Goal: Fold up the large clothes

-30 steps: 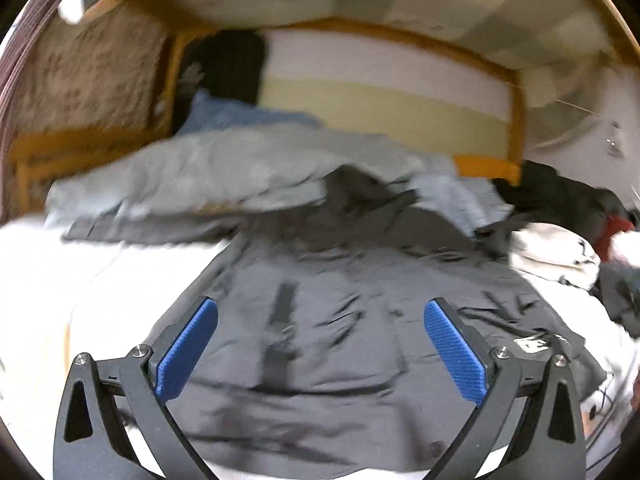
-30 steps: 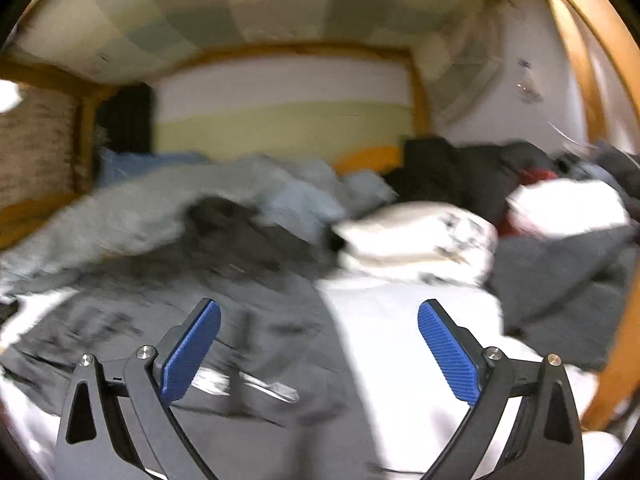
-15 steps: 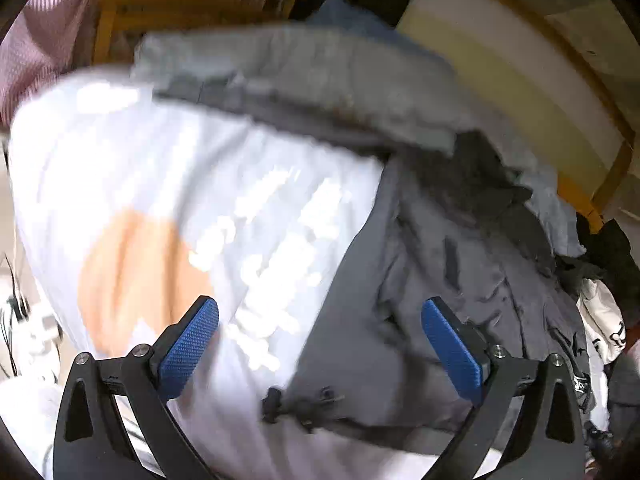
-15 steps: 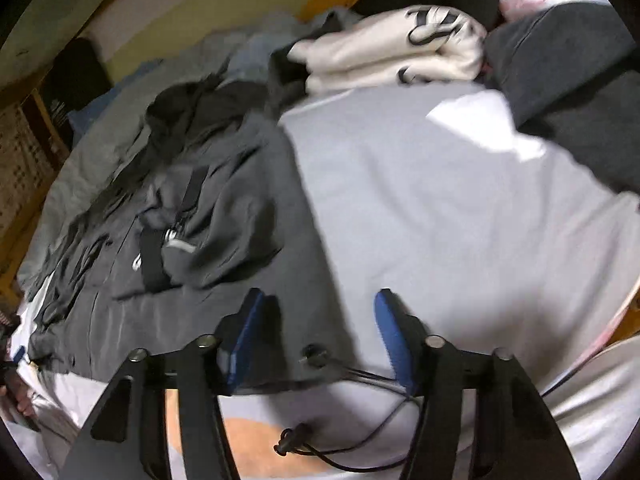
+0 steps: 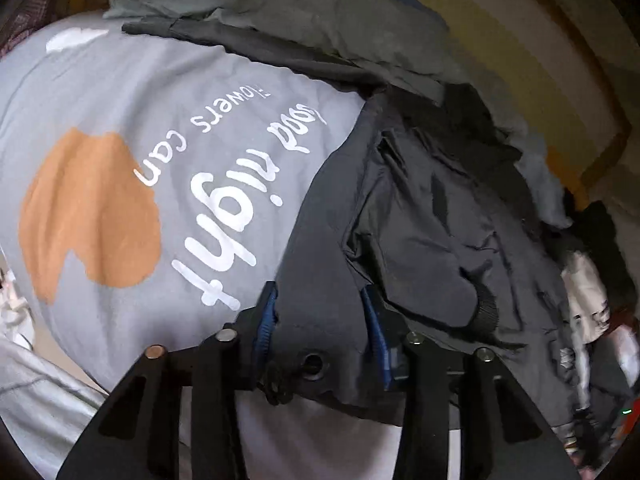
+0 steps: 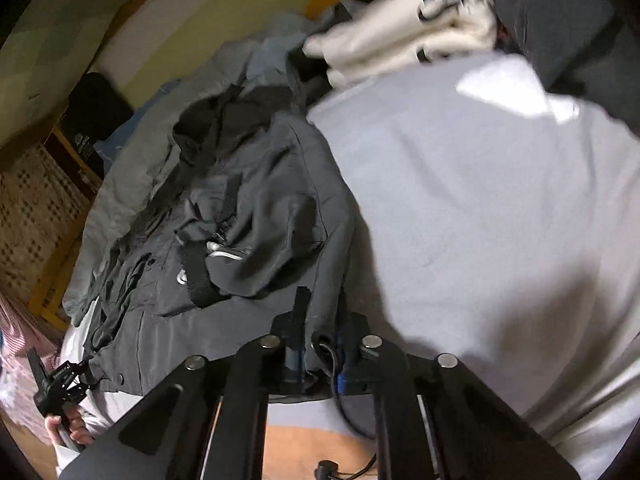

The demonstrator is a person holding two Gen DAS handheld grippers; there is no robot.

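Jaws of the left gripper (image 5: 320, 320) stand part-way closed with the hem of the dark grey jacket (image 5: 432, 220) bunched between the blue pads; whether they already bite the cloth or only straddle it I cannot tell. In the left wrist view the jacket runs away from the jaws, its long axis pointing from the hem at the gripper up toward the collar end near the yellow headboard (image 5: 520, 60). A snap fastener (image 5: 312, 362) sits on the hem just behind the pads. Left of the jacket lies the grey bedcover (image 5: 160, 208) with its white lettering.

From the right wrist view, the right gripper (image 6: 316, 344) has its jaws pressed together on the jacket's other hem corner, pinching the rolled edge where a drawcord (image 6: 340, 392) trails out. The jacket (image 6: 240, 208) stretches away from these jaws too, up and to the left toward the headboard (image 6: 208, 40), with a cuffed sleeve (image 6: 196, 276) folded across its front. Bare bedcover (image 6: 480, 200) lies to the jacket's right.

Both grippers thus sit at the hem end, one at each corner, so I judge the coming fold would carry the hem along the jacket's length toward the collar.
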